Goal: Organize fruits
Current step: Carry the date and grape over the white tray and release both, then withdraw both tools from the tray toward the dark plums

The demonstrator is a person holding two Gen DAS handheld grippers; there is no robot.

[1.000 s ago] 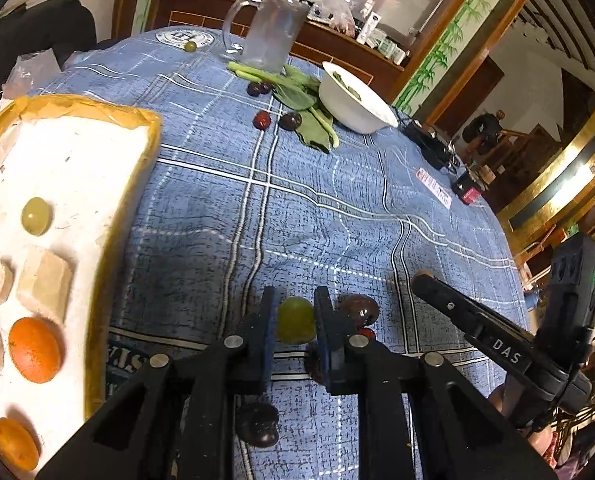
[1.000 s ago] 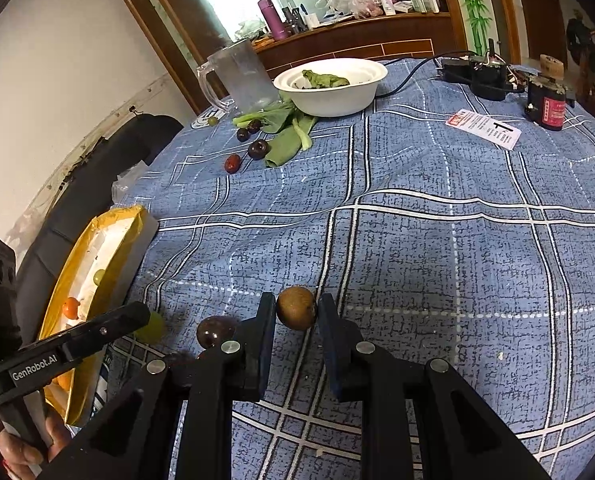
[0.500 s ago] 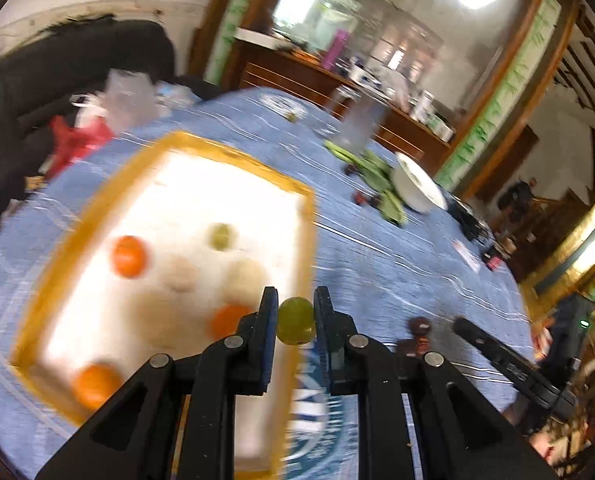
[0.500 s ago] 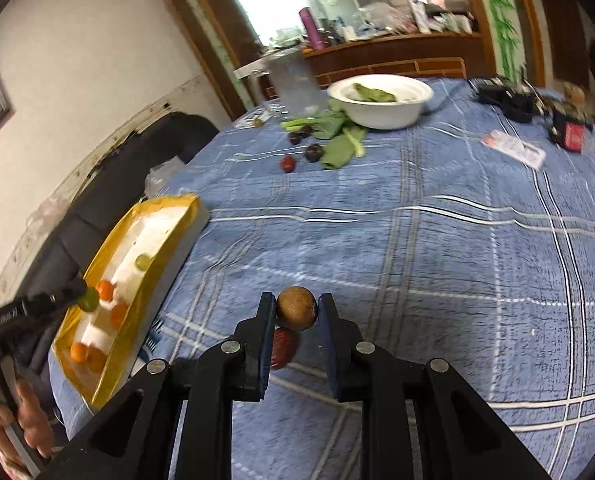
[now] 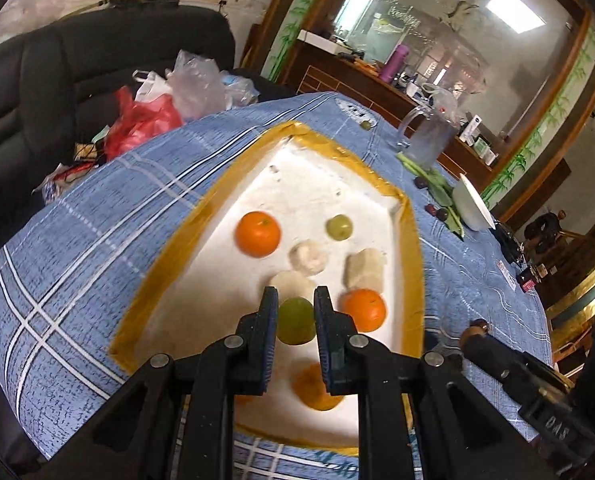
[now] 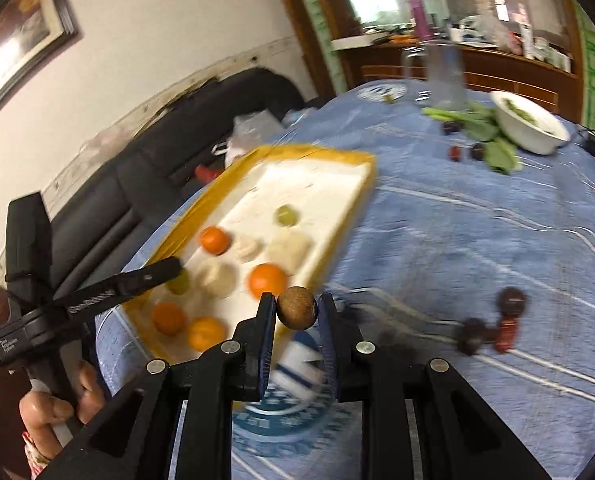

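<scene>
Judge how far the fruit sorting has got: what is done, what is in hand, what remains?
Done: oranges and a green grape lie in the yellow-rimmed tray. In hand: the left gripper holds another grape over the tray; the right gripper holds a brown fruit. Left: dark fruits on the cloth.

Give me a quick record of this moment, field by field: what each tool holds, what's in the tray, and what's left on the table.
left tool: shut on a round green grape, above the tray
right tool: shut on a round brown fruit, near the tray's edge
yellow-rimmed white foam tray: oranges, another green grape, pale chunks
blue plaid tablecloth: dark red fruits loose
</scene>
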